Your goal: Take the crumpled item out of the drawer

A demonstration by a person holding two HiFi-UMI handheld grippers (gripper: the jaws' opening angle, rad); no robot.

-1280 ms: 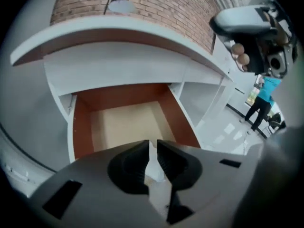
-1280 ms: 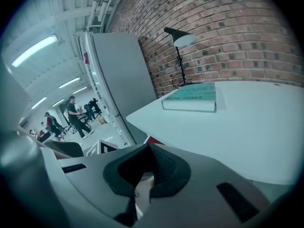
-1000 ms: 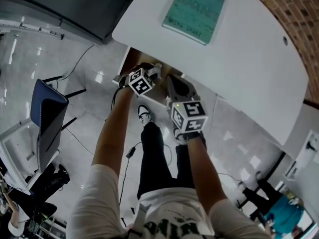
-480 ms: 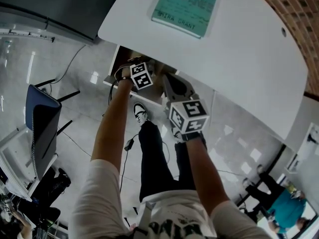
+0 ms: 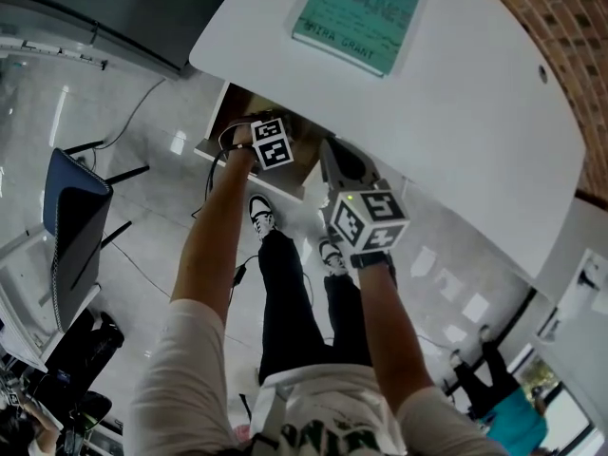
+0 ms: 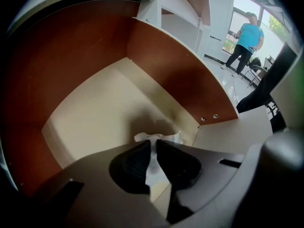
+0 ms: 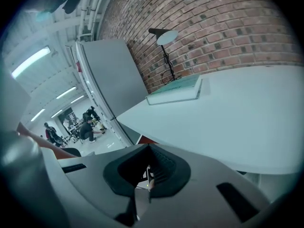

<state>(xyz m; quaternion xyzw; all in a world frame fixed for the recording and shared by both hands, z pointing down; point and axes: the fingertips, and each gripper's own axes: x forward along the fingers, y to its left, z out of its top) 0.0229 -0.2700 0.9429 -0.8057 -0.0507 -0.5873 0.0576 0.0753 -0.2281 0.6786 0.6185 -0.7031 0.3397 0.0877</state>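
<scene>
One crumpled white paper (image 6: 159,136) lay on the floor of the single open drawer (image 6: 90,103), near a corner. The left gripper (image 6: 154,143) had just been closing its two jaws and pinched it. The right gripper (image 7: 149,152), pressed together and empty, hung beside the table (image 7: 247,113) bearing one book (image 7: 175,91)

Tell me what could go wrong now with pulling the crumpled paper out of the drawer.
1. The left claw has just been closing on the crumpled paper, pinching only a thin fold; it may slip or tear on lifting.
2. The paper sits near the drawer's side wall; the claw could catch there.
3. The white desktop overhangs the drawer; a straight lift might hit its edge.
</scene>
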